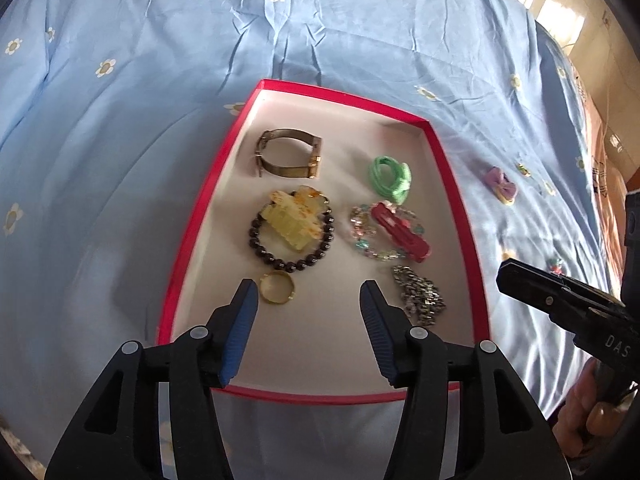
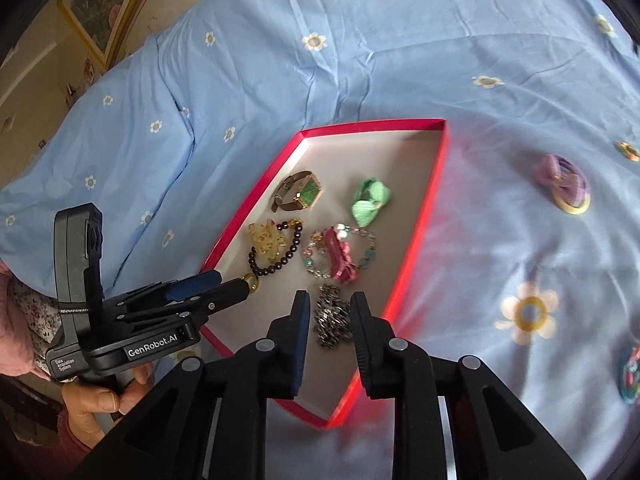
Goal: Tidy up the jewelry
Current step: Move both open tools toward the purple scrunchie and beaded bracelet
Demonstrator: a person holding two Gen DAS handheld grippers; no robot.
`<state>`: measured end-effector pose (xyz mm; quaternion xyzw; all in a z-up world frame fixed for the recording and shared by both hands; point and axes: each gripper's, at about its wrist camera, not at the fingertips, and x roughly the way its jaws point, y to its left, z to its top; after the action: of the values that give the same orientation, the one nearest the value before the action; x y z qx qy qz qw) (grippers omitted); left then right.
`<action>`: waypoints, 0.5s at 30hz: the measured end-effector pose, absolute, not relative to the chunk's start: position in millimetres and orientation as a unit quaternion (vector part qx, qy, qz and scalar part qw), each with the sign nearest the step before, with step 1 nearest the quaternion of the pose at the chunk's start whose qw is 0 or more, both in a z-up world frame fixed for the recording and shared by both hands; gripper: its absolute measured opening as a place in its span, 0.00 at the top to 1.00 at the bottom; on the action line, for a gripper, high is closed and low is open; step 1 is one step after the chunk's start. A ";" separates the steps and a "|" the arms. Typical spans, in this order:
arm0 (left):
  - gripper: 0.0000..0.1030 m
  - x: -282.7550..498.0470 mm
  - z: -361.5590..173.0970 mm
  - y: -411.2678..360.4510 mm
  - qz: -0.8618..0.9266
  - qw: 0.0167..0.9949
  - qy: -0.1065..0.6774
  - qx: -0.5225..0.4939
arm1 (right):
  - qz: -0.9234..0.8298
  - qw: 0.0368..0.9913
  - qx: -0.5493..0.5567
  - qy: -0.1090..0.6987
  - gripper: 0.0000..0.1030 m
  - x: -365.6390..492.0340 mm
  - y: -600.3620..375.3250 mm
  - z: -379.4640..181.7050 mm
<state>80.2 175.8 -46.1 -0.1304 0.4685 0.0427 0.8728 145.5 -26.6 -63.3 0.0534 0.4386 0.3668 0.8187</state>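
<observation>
A red box [image 1: 192, 216] with a white floor lies on the blue bedspread. In it are a watch [image 1: 288, 154], a green hair tie [image 1: 390, 176], a yellow claw clip [image 1: 294, 224] inside a black bead bracelet [image 1: 296, 266], a red clip [image 1: 400, 232] on a crystal bracelet, a silver chain [image 1: 420, 298] and a gold ring [image 1: 277, 289]. My left gripper [image 1: 308, 298] hangs open over the box's near end, with the ring just beside its left fingertip. My right gripper [image 2: 331, 304] is open above the chain [image 2: 332, 316], which lies loose on the box floor.
A purple bow hair tie [image 2: 564, 184] lies on the bedspread right of the box. A colourful beaded piece [image 2: 632, 372] sits at the far right edge. A person's hand [image 2: 100, 396] holds the left gripper's handle. A framed picture [image 2: 100, 4] hangs on the wall beyond the bed.
</observation>
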 end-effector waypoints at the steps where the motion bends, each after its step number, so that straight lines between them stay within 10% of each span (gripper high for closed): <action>1: 0.49 80.1 -45.4 173.8 0.041 0.873 0.468 -0.131 | 0.363 0.820 0.056 0.438 0.77 144.2 -32.4 -62.8; 15: 0.46 79.9 -33.2 123.9 -0.009 0.874 0.470 -0.122 | 0.293 0.846 0.087 0.437 0.65 131.1 -120.5 -68.4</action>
<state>79.9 123.9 -33.2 -0.1216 0.4699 -0.0085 0.8743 131.1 -120.5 -68.4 0.0874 0.4368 0.2932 0.8459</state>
